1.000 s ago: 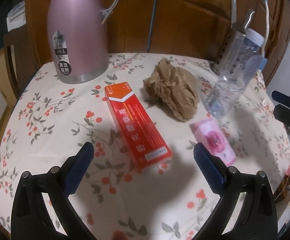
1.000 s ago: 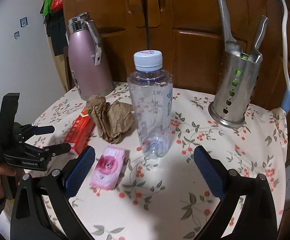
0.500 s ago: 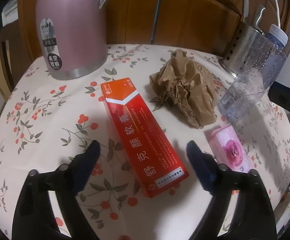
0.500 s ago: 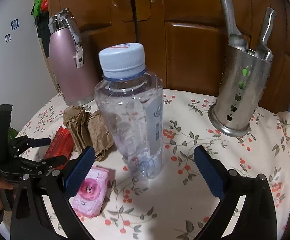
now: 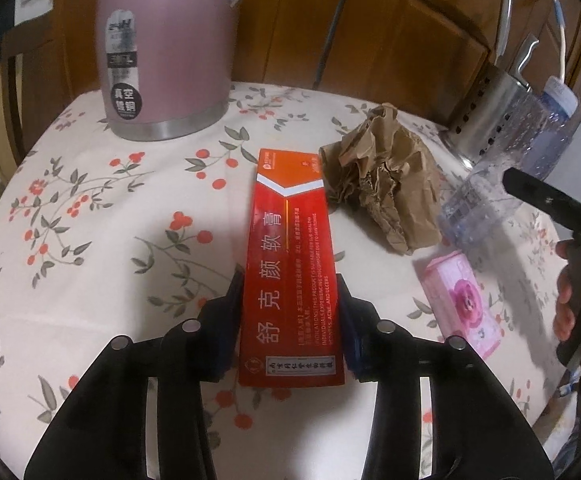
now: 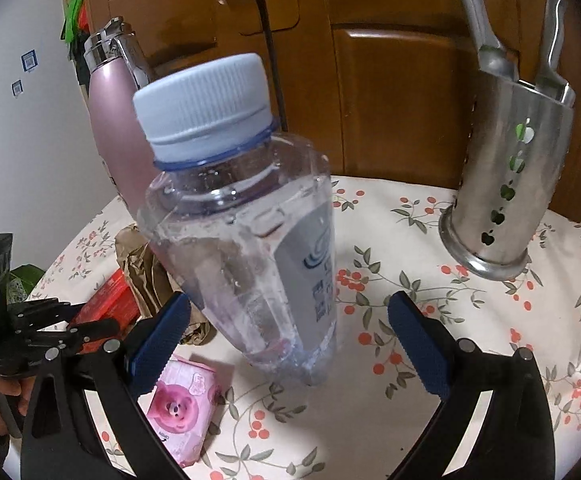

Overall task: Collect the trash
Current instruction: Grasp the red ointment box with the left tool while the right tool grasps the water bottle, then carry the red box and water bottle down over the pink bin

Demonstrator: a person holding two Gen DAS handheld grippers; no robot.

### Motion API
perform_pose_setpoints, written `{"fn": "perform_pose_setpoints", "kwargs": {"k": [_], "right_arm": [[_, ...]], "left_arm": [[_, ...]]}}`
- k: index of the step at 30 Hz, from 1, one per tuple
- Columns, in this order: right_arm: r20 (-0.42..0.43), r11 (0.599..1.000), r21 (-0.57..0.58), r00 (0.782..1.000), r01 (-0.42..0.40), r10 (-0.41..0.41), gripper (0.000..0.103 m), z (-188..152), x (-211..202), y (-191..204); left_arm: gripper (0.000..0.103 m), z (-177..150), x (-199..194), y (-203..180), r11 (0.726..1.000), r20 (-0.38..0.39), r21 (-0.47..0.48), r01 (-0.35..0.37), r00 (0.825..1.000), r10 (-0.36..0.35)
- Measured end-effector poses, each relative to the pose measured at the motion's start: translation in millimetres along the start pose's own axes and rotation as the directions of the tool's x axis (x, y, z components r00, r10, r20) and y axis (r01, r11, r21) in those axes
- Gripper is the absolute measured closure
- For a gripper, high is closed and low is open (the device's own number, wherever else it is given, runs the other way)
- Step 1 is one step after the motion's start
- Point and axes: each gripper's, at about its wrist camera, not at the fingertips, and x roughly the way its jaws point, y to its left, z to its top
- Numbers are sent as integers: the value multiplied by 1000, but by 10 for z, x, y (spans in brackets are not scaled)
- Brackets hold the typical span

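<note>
Two ribbed blue pads of the left gripper [image 5: 290, 320] flank the near end of the red carton [image 5: 290, 280], a long flat glossy box lying on the floral tablecloth [image 5: 90, 220]; its jaws are closing, and both pads appear to touch the carton's long sides. Just right of the carton's far end sits a crumpled brown paper wad [image 5: 386, 188], creased and matte. Further right of the carton lies a small pink packet [image 5: 462, 300] printed with a rose-like shape. Behind the carton's left stands a smooth pink vacuum jug [image 5: 162, 48], its top cut off by the frame.

The right gripper [image 6: 286, 344] is spread wide, its pads clear of the clear plastic bottle [image 6: 250, 248] standing upright between them, ridged pale cap on top. A perforated steel utensil holder [image 6: 506, 184] stands to the bottle's right.

The carton bears large Chinese characters and small English, partly legible: "INDICATIONS: THIS PRODUCT IS SUITABLE FOR". The jug's sticker and the bottle's label are too blurred to read.
</note>
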Motion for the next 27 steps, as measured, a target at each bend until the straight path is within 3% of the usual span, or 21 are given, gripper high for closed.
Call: {"fn": "perform_pose_setpoints", "kwargs": {"k": [1, 3, 5, 14, 27], "right_arm": [[0, 1000, 1, 1000, -7, 7, 11, 5, 7, 3], [-16, 1000, 0, 1000, -22, 22, 31, 19, 35, 15], [-26, 1000, 0, 999, -21, 21, 45, 24, 42, 22], [10, 1000, -21, 1000, -16, 16, 47, -56, -347, 125], [78, 997, -54, 995, -50, 54, 47, -341, -1548, 416]], "left_arm": [[61, -9, -34, 5, 1000, 4, 0, 2, 1000, -2], [61, -39, -122, 0, 1000, 16, -1, 5, 1000, -5], [61, -79, -225, -13, 1000, 25, 0, 10, 1000, -10], [62, -241, -711, -87, 999, 81, -2, 45, 996, -45], [62, -569, -1420, -323, 996, 144, 31, 84, 986, -87]]}}
